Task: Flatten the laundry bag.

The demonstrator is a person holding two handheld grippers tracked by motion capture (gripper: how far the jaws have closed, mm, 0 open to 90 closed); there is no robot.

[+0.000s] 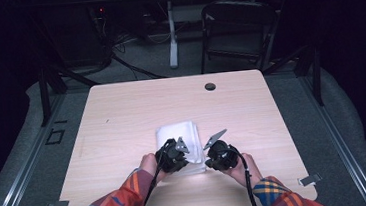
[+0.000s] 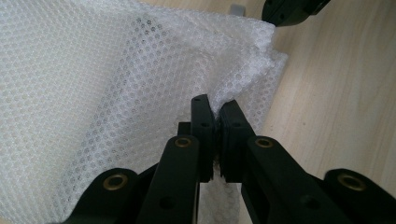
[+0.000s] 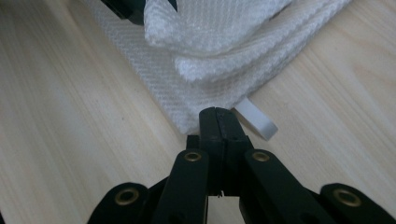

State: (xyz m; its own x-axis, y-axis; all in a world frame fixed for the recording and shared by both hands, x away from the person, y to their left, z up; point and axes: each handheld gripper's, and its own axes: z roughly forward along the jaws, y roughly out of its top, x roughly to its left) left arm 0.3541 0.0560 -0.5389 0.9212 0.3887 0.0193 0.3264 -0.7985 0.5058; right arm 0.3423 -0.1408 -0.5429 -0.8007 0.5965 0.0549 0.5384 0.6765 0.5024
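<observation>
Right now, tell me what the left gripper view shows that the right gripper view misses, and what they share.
Left gripper view alone: the left gripper shut on a raised edge of the white towel, its honeycomb weave seen close.

Right gripper view alone: the right gripper with its jaws together at a lower towel corner, beside a white loop tag, plus the stacked folds.

Both: the same towel, the light wood table, and the other gripper's black body at the top edge.

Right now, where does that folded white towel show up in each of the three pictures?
High view: the white towel lies at the table's middle, just beyond the two hand-held grippers.
Left gripper view: it covers the left and centre, its edge pinched between the black jaws of the left hand-held gripper.
Right gripper view: it lies across the top, its corner at the jaw tips.
Shared landmark: the pale wooden table.
</observation>
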